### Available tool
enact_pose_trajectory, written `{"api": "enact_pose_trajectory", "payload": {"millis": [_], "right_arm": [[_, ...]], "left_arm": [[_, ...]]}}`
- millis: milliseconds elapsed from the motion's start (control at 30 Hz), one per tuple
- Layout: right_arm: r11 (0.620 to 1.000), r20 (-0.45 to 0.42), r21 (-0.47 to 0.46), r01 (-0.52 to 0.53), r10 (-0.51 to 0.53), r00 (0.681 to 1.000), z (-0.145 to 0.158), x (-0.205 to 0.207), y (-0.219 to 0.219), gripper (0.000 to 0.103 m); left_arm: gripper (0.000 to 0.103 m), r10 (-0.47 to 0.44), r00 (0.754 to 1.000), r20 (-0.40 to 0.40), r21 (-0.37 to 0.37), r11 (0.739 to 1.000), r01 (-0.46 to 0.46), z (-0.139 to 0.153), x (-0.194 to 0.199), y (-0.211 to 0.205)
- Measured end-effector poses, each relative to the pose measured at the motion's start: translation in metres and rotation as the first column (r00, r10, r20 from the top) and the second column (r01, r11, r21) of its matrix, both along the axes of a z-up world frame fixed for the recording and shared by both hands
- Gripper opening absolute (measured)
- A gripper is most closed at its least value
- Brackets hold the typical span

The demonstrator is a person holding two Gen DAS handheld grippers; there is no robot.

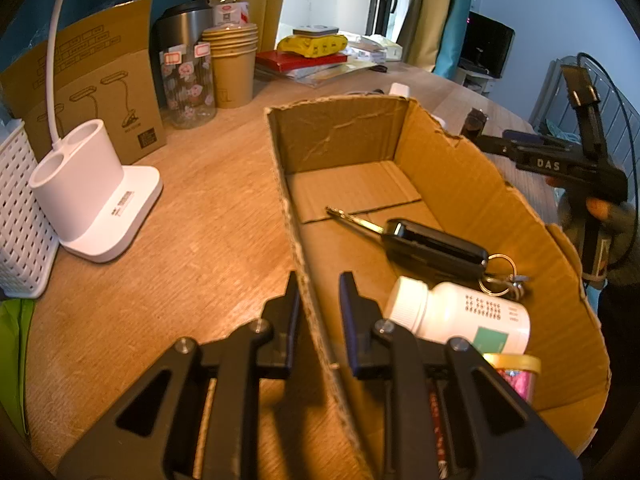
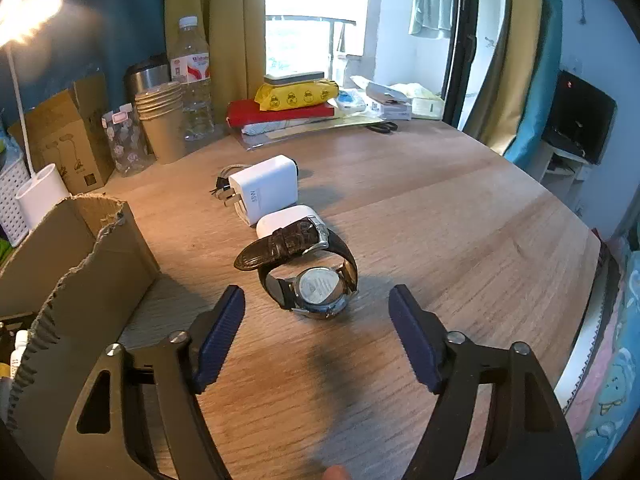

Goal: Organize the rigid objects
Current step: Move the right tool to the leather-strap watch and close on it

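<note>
Right wrist view: the right gripper (image 2: 316, 332) has its fingers spread wide with nothing between them, and the watch (image 2: 316, 280) lies dead ahead on the surface (image 2: 440, 220), case-back up, strap looping away toward the white charger (image 2: 266, 188). The left gripper (image 1: 318, 312) is clamped on the cardboard box (image 1: 480, 184) wall (key fob and pill bottle already inside), so the right is the nearer hand; the box flank stands close on its left.

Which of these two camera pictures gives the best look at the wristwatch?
The right wrist view: the wristwatch lies on the table in plain sight, just ahead of the open right gripper. In the left wrist view the cardboard box blocks that spot, so no watch can be made out.
</note>
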State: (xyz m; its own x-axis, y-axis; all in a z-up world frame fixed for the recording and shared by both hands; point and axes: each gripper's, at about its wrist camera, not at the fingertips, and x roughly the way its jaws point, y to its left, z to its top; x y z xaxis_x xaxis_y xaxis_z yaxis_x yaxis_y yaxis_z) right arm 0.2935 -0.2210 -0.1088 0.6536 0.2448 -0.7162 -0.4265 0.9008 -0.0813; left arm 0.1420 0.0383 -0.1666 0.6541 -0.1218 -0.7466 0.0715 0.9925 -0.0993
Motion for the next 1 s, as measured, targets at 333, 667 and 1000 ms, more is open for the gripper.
{"api": "enact_pose_trajectory", "payload": {"millis": [333,667,1000], "right_arm": [[0.998,-0.019,-0.049,-0.028,0.027,0.999,-0.01,0.02,0.008,0.078],[0.998,-0.071,-0.044,-0.047,0.044,0.997,-0.017,0.039,0.009,0.078],[0.996,-0.127,-0.056,-0.073,0.065,0.99,-0.024,0.046,0.013,0.078]], "left_arm": [[0.019,0.0,1.0,0.0,0.0,1.0,0.0,0.0,0.0,0.0],[0.019,0.0,1.0,0.0,0.0,1.0,0.0,0.0,0.0,0.0],[0.019,-0.001,1.0,0.0,0.0,1.0,0.001,0.0,0.0,0.0]]}}
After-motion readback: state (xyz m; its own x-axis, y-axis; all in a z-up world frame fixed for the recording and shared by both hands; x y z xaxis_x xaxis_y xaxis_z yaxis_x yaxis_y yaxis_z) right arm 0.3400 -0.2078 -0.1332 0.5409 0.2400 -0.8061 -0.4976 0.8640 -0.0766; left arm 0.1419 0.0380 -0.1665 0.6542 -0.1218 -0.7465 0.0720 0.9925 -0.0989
